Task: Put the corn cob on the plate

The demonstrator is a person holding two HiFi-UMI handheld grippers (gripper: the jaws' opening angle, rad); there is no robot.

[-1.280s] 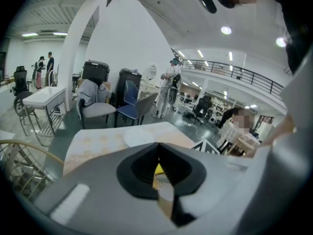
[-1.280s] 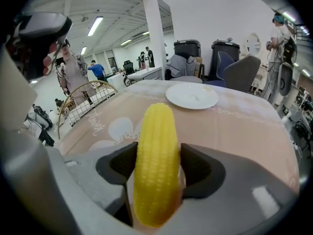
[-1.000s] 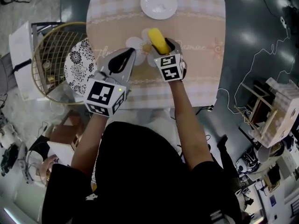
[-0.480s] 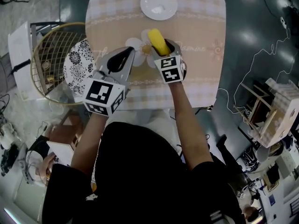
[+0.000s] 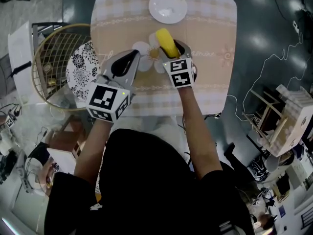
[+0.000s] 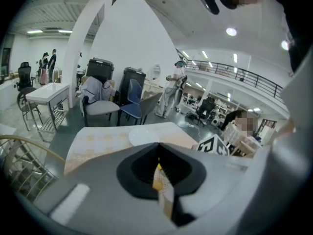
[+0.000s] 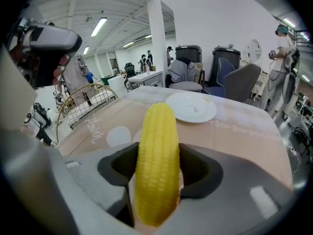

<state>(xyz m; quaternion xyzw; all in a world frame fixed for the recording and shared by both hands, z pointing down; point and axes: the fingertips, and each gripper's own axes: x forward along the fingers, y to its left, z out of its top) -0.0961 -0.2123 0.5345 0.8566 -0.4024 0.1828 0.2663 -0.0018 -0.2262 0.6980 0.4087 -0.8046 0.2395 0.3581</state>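
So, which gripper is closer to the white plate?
Right. The right gripper, holding the corn, sits below the plate in the head view; the left gripper is further back and off to the plate's left.

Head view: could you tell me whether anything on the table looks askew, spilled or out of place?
Nothing stands out: the corn cob is gripped in the right claw, and the plate lies flat and empty beyond it.

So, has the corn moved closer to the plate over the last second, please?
No; the corn still sits the same gap short of the plate.
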